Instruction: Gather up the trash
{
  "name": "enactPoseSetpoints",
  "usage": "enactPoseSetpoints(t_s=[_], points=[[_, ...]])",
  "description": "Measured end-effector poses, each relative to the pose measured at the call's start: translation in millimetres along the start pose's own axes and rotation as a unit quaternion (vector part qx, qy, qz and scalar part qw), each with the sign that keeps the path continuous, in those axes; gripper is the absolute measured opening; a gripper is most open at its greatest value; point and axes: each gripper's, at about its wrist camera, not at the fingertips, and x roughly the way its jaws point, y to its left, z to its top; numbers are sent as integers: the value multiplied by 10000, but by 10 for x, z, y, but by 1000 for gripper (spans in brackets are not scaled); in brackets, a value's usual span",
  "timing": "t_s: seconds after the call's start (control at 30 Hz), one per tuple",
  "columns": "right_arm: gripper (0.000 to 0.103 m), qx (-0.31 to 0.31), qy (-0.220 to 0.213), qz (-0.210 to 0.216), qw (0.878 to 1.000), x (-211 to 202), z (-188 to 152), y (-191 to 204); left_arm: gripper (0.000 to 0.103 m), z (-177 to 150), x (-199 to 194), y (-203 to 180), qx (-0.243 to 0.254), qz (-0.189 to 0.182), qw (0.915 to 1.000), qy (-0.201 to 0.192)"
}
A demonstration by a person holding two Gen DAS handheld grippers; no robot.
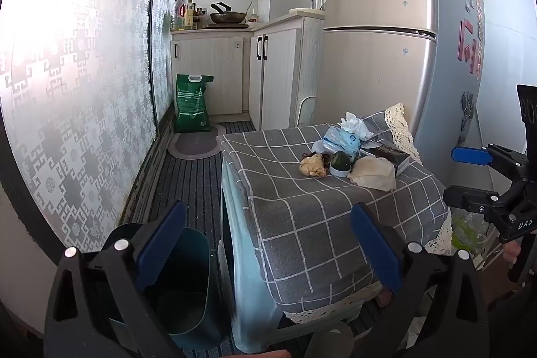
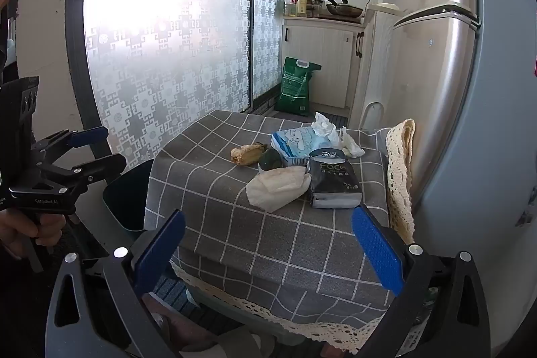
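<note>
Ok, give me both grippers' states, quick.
Left gripper: open, holding nothing.
Right gripper: open, holding nothing.

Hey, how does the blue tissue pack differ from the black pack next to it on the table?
The light blue soft tissue pack has white tissue sticking out of its top; the black face-tissue pack shows none. The blue pack sits farther back, the black pack nearer the camera. Both lie on the grey checked tablecloth.
</note>
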Motion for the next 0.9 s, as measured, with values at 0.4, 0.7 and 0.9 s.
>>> enactPoseSetpoints(t_s=[0.4,0.7,0.9], points=[[100,-25,3,-7,10000,4,-7,3,100,5,-2,-17,2,-3,10000,8],[100,-26,6,-5,10000,4,-5,3,100,0,-12,-38,7,-13,10000,6],[100,-42,1,-13,10000,-8,4,14,100,3,9,-18,-1,-28,10000,19]])
